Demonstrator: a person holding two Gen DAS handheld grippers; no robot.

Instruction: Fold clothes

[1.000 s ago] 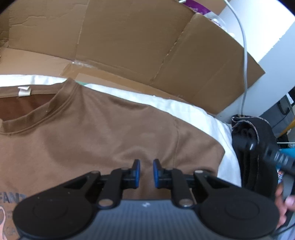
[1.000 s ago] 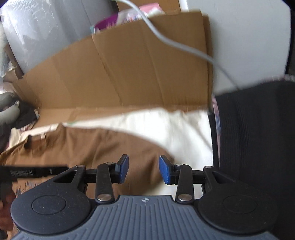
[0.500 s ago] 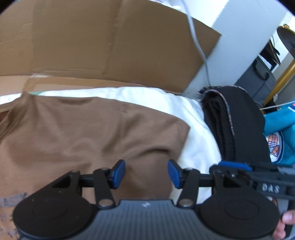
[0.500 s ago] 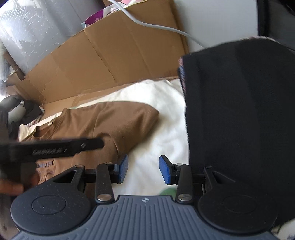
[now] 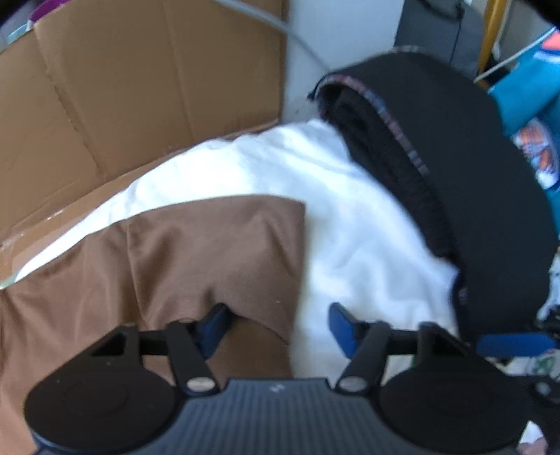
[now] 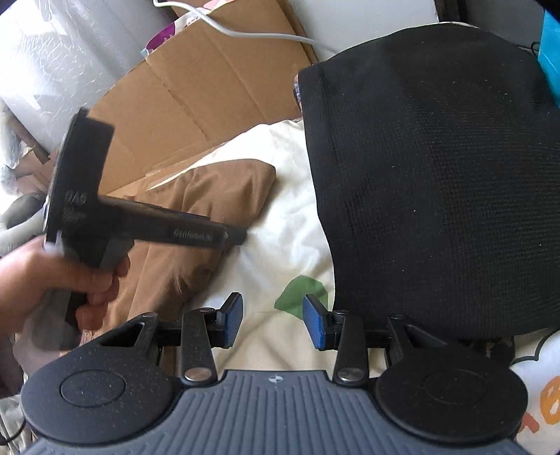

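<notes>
The brown T-shirt (image 5: 210,252) lies flat on a white sheet (image 5: 350,227), its sleeve end pointing right. My left gripper (image 5: 278,327) hangs over the sleeve's hem with its jaws closing. One finger is over the brown cloth and the other over the sheet, so the hem lies between them unpressed. In the right wrist view a hand (image 6: 52,276) holds that left gripper (image 6: 234,238) over the sleeve (image 6: 227,189). My right gripper (image 6: 273,320) stands open above the bare sheet (image 6: 287,224), beside a green print, with nothing in it.
A black knitted garment (image 6: 437,175) lies heaped on the sheet to the right of the sleeve, also in the left wrist view (image 5: 472,175). Flattened cardboard (image 5: 122,87) leans behind the sheet. A teal garment (image 5: 532,122) lies at the far right, and a grey cable (image 6: 245,33) crosses the back.
My left gripper slid right from the shirt's shoulder to the sleeve end, and its jaws widened. My right gripper moved right off the shirt onto the bare sheet beside the black garment.
</notes>
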